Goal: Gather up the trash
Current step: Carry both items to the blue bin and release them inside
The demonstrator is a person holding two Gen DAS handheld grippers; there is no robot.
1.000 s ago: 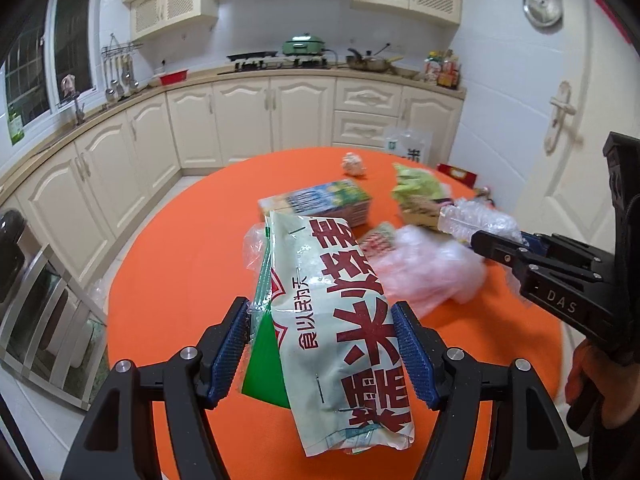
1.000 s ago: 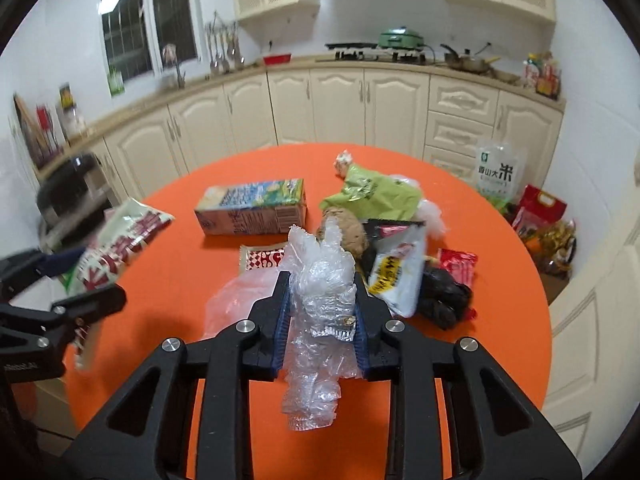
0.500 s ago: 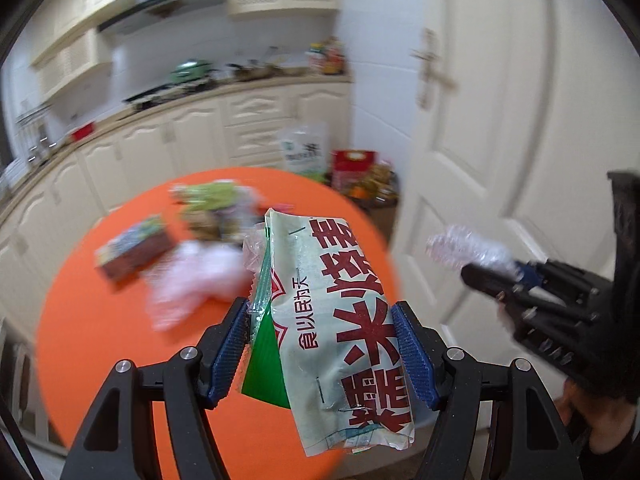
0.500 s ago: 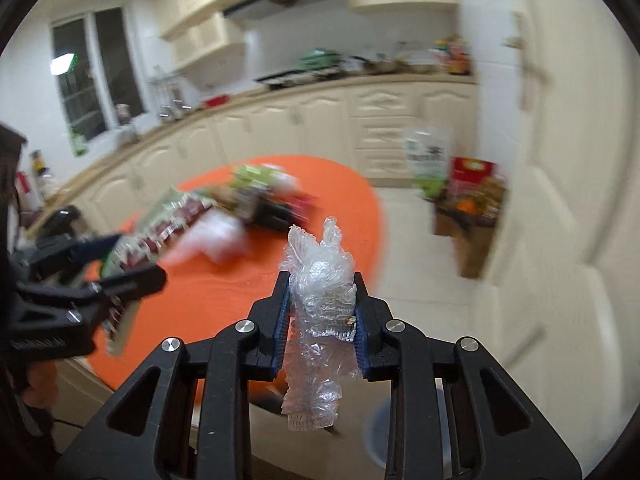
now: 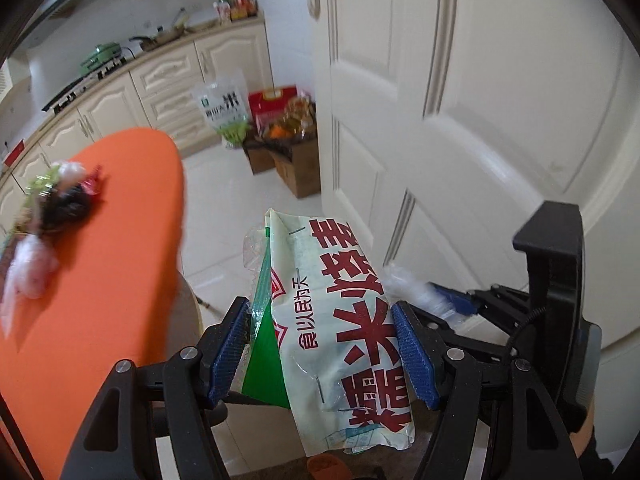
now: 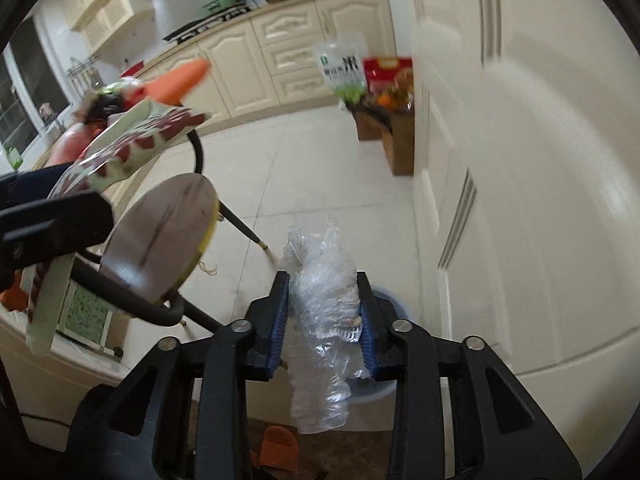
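Observation:
My left gripper [image 5: 320, 308] is shut on a pale rice bag [image 5: 344, 340] with big red characters and a green inner fold, held above the tiled floor beside the orange table [image 5: 100, 280]. My right gripper [image 6: 322, 280] has crumpled clear plastic [image 6: 320, 320] between its blue pads; its jaws are opening, and the plastic still hangs between them. Right under it stands a pale blue round bin [image 6: 394, 304], mostly hidden. In the left wrist view the right gripper [image 5: 452, 300] sits just right of the bag. More trash [image 5: 60, 200] lies on the table.
A white panelled door [image 5: 480, 120] fills the right side, close by. A round stool [image 6: 160, 232] with black legs stands left of the bin. Cardboard boxes with food bags [image 5: 296, 160] sit against the door frame. An orange slipper [image 6: 280, 452] lies on the floor below.
Both grippers have swung away from over the table, to the right and downward, with their loads. The door and floor now fill the views. The right jaws stand slightly wider.

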